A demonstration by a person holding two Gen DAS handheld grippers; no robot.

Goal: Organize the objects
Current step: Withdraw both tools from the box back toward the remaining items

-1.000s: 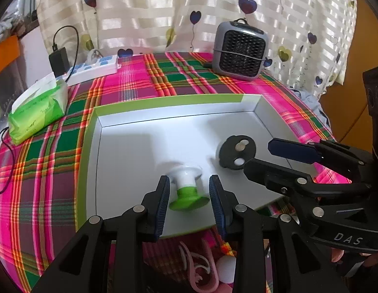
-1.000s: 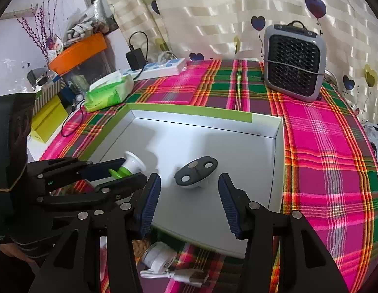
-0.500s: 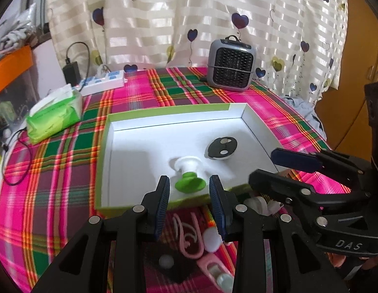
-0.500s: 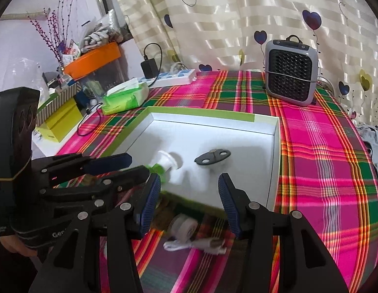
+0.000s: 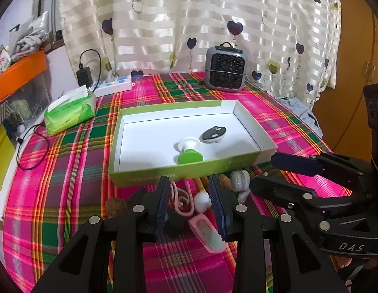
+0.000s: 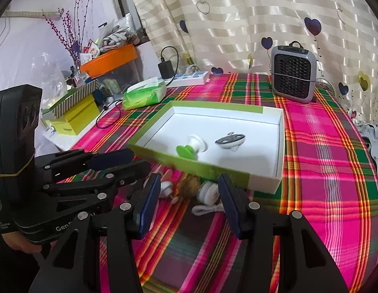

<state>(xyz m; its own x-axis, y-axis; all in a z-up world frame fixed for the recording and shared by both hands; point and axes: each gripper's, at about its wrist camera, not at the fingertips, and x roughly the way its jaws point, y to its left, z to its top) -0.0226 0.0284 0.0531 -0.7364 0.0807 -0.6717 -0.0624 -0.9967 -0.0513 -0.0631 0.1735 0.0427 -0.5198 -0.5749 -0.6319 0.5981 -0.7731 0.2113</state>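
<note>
A shallow white box with a green rim (image 5: 150, 178) (image 6: 206, 168) sits on the plaid table. Inside lie a green-and-white suction piece (image 5: 189, 150) (image 6: 190, 146) and a black-and-white disc (image 5: 213, 133) (image 6: 230, 141). In front of the box lie small loose items: a pink hook (image 5: 183, 199), a pink clip (image 5: 207, 234), a white ball (image 5: 201, 200), a white cable reel (image 6: 208, 191) with its cord (image 6: 204, 209), and a brown nut (image 6: 191, 183). My left gripper (image 5: 190, 204) is open and empty above the pink items. My right gripper (image 6: 189, 200) is open and empty above the reel.
A grey fan heater (image 5: 225, 72) (image 6: 294, 79) stands at the table's back. A green tissue pack (image 5: 69, 112) (image 6: 143, 96) and a white power strip (image 5: 113, 88) lie back left. Yellow boxes (image 6: 71, 119) and an orange tray (image 6: 108, 59) stand beyond the left edge.
Both grippers have pulled back and up from over the box to the table in front of it. The suction piece and disc stay in the box. The loose items came into view.
</note>
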